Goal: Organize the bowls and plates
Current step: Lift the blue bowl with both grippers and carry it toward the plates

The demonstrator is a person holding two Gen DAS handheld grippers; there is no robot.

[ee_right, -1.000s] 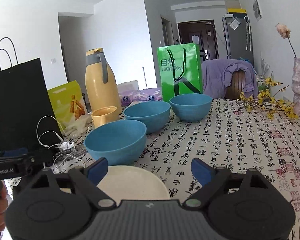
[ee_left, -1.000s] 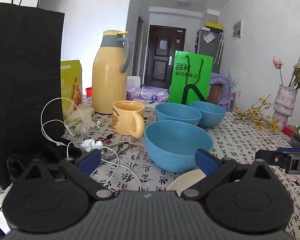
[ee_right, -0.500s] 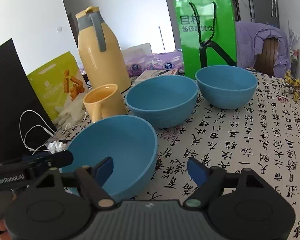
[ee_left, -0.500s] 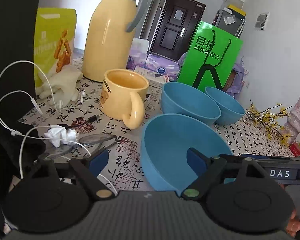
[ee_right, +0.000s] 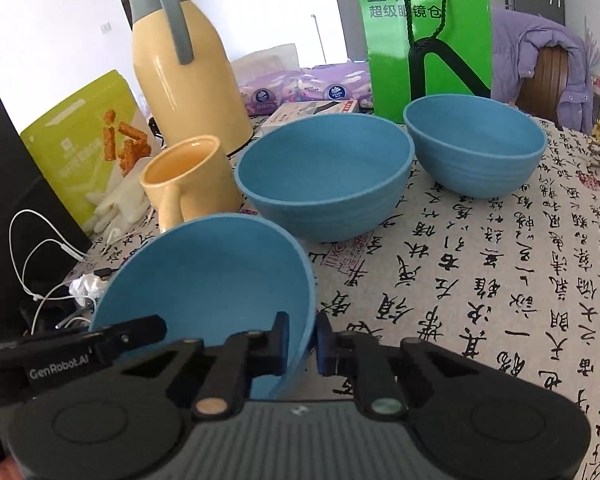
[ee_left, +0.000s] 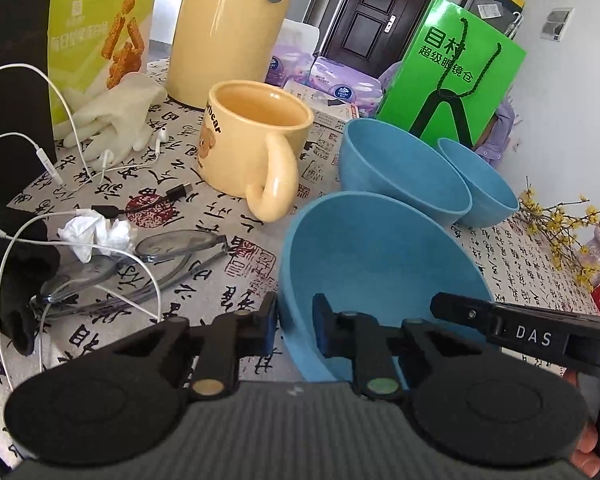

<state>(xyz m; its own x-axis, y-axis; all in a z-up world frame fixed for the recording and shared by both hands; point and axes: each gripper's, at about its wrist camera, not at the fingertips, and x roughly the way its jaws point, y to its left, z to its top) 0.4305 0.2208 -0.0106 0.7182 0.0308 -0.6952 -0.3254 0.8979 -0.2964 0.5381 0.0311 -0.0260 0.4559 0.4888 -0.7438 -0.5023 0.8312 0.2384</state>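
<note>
Three blue bowls stand in a row on the patterned tablecloth. On the nearest blue bowl (ee_left: 380,264) (ee_right: 212,280), my left gripper (ee_left: 295,320) has its jaws closing on the left rim, with the wall pinched between the blue pads. At the right rim, my right gripper (ee_right: 302,338) is closing the same way, one pad inside and one outside. The bowl looks tilted in the right wrist view. Behind it are the middle bowl (ee_left: 400,168) (ee_right: 324,184) and the far bowl (ee_left: 476,184) (ee_right: 476,148). No plate is in view.
A yellow mug (ee_left: 252,140) and a yellow thermos (ee_left: 224,28) stand left of the bowls. Glasses (ee_left: 172,248), white earphone cables, a crumpled tissue and a glove lie at the left. A green bag (ee_left: 452,76) stands behind, and flower sprigs (ee_left: 560,232) lie at the right.
Both grippers moved forward and down to the nearest bowl, and their jaws went from wide open to closed on its rim. The cream plate dropped out of view.
</note>
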